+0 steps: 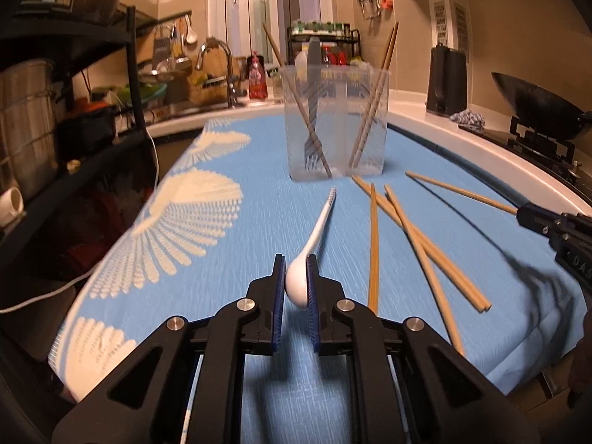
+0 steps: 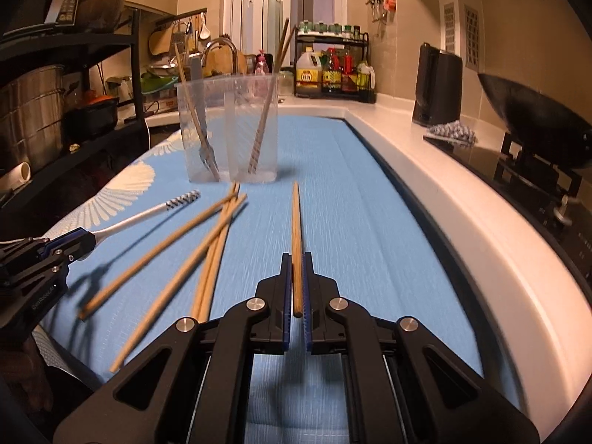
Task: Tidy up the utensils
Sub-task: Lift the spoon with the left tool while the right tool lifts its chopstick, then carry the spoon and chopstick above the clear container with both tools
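My left gripper (image 1: 296, 270) is shut on the bowl of a white spoon (image 1: 318, 229), whose patterned handle points at the clear divided holder (image 1: 335, 125). The holder has a fork (image 1: 312, 111) and chopsticks in it. My right gripper (image 2: 297, 262) is shut on a wooden chopstick (image 2: 296, 229) that points at the holder (image 2: 229, 129). Several loose chopsticks (image 1: 410, 236) lie on the blue cloth between the grippers, also in the right wrist view (image 2: 199, 251). The right gripper shows in the left view (image 1: 525, 212), the left gripper in the right view (image 2: 87, 242).
The blue cloth (image 1: 222, 277) with white fan prints covers the table. A white counter (image 2: 425, 185) runs along the right with a wok (image 2: 532, 125) on a stove and a black kettle (image 2: 438, 88). A black shelf rack (image 1: 74, 111) stands at the left; sink and bottles behind.
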Motion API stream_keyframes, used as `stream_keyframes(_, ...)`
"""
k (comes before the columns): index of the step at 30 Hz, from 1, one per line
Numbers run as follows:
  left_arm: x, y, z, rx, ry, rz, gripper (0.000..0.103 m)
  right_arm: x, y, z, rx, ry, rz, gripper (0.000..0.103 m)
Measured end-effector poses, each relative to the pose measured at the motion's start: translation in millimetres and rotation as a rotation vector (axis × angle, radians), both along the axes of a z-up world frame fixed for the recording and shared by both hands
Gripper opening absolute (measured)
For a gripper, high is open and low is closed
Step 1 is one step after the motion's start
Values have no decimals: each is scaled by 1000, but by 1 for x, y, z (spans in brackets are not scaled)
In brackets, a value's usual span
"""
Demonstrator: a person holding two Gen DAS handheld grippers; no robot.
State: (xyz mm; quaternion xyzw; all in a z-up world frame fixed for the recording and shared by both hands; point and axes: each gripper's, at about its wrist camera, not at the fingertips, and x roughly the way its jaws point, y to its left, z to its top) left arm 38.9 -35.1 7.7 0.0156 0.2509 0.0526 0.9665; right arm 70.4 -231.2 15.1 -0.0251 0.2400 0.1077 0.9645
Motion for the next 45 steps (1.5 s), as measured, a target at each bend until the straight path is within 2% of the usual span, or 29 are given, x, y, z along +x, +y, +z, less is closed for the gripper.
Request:
stream_keyframes(10, 3, 4, 40, 22, -86, 23, 12, 3, -6, 51, 55, -29, 10, 5)
stream_keyframes(16, -1, 10, 71, 9, -120, 48, 12, 3, -10, 73, 70, -37, 18, 5)
stream_keyframes(21, -3, 14, 90, 29, -160, 53, 12, -1, -11, 90, 87, -57, 26, 5)
stream_keyframes(27, 12, 20, 107, 17, -155, 38, 12, -1, -14, 113, 99, -78, 30, 5)
stream_keyframes(39, 52, 37, 124, -58, -50, -21, 12, 18, -12, 133, 93, -50, 41, 5)
stream_keyframes(45, 65, 32, 136, -33, -29, -39, 12, 24, -10, 146, 84, -48, 47, 5)
